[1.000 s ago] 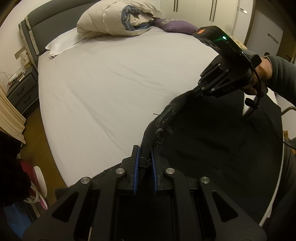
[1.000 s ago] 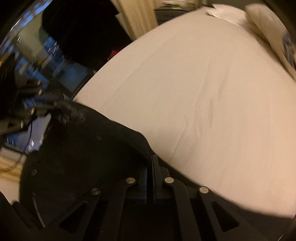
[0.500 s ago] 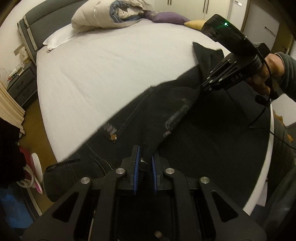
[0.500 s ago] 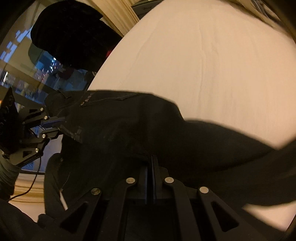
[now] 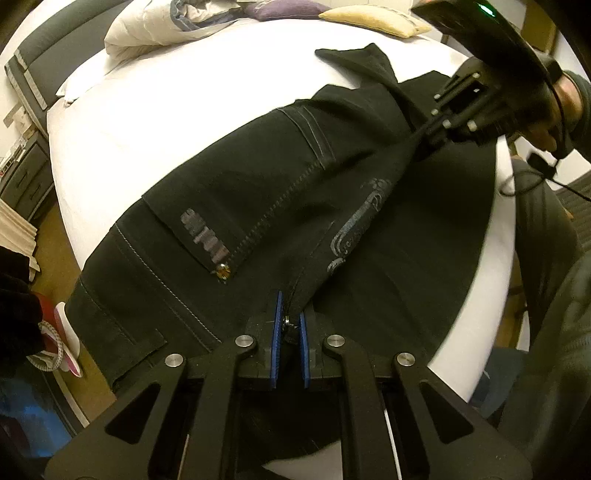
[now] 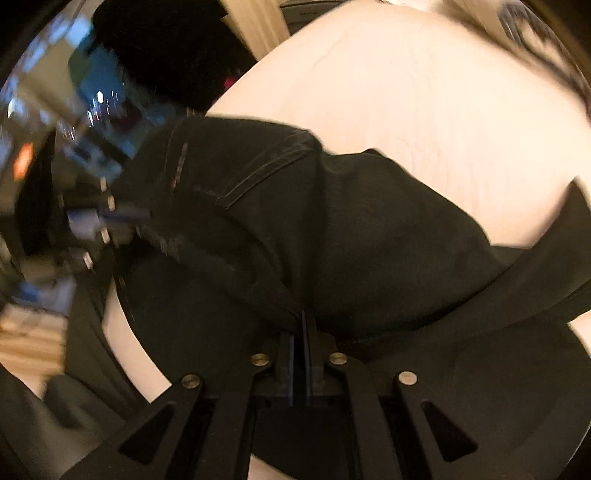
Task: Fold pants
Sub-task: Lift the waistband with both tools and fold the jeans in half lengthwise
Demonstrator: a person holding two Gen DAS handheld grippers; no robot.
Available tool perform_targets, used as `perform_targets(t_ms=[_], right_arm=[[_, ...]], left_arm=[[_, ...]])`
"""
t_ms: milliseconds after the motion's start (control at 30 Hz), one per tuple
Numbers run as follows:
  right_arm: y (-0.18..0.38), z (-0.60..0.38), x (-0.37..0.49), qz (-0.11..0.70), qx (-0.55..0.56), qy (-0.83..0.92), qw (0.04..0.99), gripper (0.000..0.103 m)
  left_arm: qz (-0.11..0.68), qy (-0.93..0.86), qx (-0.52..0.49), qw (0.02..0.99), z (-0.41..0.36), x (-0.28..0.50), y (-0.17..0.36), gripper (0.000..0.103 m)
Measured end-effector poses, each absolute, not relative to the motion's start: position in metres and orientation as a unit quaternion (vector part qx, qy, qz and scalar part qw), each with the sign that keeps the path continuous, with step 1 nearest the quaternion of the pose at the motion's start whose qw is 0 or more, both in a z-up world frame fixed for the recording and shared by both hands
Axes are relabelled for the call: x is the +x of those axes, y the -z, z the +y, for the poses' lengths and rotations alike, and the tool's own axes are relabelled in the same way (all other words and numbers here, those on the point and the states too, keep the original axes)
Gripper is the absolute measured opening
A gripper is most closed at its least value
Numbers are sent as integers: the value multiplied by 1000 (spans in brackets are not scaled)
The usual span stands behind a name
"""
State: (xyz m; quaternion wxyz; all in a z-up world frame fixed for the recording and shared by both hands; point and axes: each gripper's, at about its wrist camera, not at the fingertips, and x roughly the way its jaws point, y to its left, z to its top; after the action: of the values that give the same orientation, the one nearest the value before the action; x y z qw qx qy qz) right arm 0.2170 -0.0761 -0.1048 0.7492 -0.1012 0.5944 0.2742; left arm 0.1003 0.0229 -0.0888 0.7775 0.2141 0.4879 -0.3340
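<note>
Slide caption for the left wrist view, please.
Left gripper and right gripper, both clamped on black pants, stretch them over the bed.

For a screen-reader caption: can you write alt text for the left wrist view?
A left hand-held gripper pinches the edge of black pants spread on a white bed, while the right hand-held gripper clamps the same edge farther along. Pillows lie at the headboard.

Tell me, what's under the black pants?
The white bed sheet lies under the pants and shows all around them. What is beneath the cloth's middle is covered. Both grippers, left and right, pinch the pants' edge.
</note>
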Motion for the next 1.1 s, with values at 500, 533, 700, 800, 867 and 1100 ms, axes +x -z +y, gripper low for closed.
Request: perform_targets(t_ms=[500,533,700,800,867,1100], right_arm=[[132,-22,190,573,-148,-255,765,5],[132,-19,189,572,-154,-254,765,5],[139,5,179,562,-180,-244,769,5],[137,10,178,556,-184,-237,776,5],[130,16,178,542,-195,-230,784,5],[133,13,177,534,-235,-227,780,5]], left_arm=[[490,359,218,764,14,67,87,7],[491,359,215,764,16,69,87,7],[491,361,208,765,45,79,82,7],[490,361,207,766,47,75,81,7],[483,357,212,771,49,72,78,7],[482,348,202,778,48,65,98,7]])
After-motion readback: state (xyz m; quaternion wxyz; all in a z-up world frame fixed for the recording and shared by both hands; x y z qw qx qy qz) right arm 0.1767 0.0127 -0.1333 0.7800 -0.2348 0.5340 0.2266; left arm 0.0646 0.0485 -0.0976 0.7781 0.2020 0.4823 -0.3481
